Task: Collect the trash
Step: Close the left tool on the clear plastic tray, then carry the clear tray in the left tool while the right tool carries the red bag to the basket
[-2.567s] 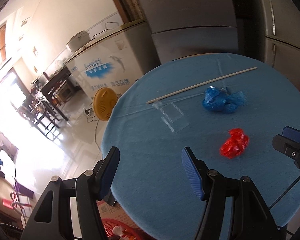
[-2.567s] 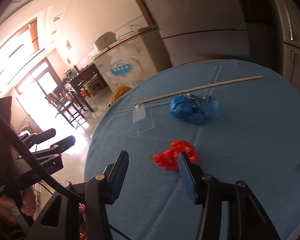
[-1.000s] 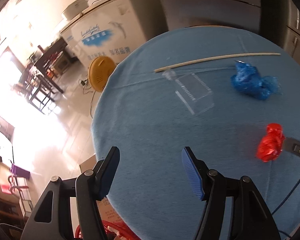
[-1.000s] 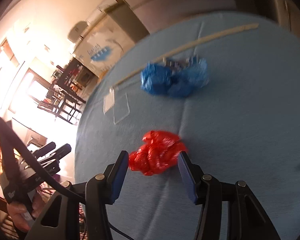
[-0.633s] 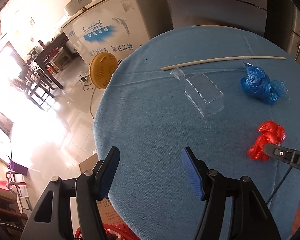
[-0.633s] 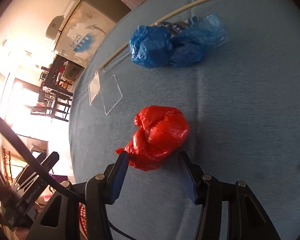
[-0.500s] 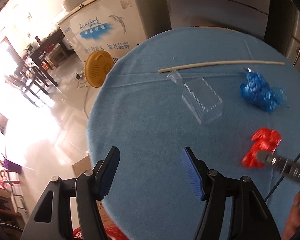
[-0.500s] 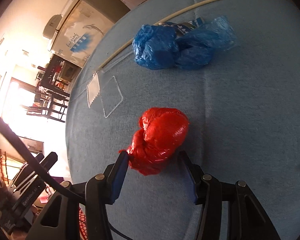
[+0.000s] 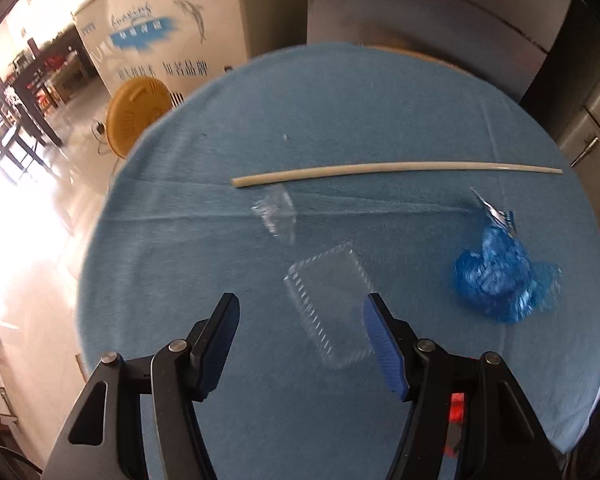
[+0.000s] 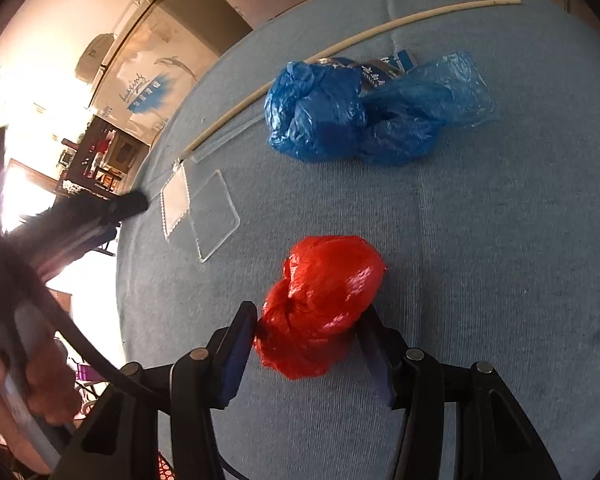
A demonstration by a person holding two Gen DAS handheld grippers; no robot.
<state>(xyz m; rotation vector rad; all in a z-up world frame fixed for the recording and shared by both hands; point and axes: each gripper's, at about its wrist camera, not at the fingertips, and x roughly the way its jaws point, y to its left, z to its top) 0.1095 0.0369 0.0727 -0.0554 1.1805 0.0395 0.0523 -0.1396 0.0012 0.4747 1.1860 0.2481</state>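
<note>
Right claw (image 10: 306,350) is straddling the red bag (image 10: 320,312), spread, not pinching; squeezing centred, low on the worktop (image 10: 500,240), is working best.

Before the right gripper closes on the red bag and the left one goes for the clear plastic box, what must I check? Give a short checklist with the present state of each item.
1. Red plastic bag sits between the right gripper fingers: ok.
2. Right pads press the bag firmly: cannot tell; they flank it closely.
3. Left gripper open and empty: ok.
4. Clear plastic box centred between the left fingers: not ok; it lies toward the right finger.
5. Blue plastic bag apart from the red bag: ok.
6. Long stick away from both grippers: ok.
</note>
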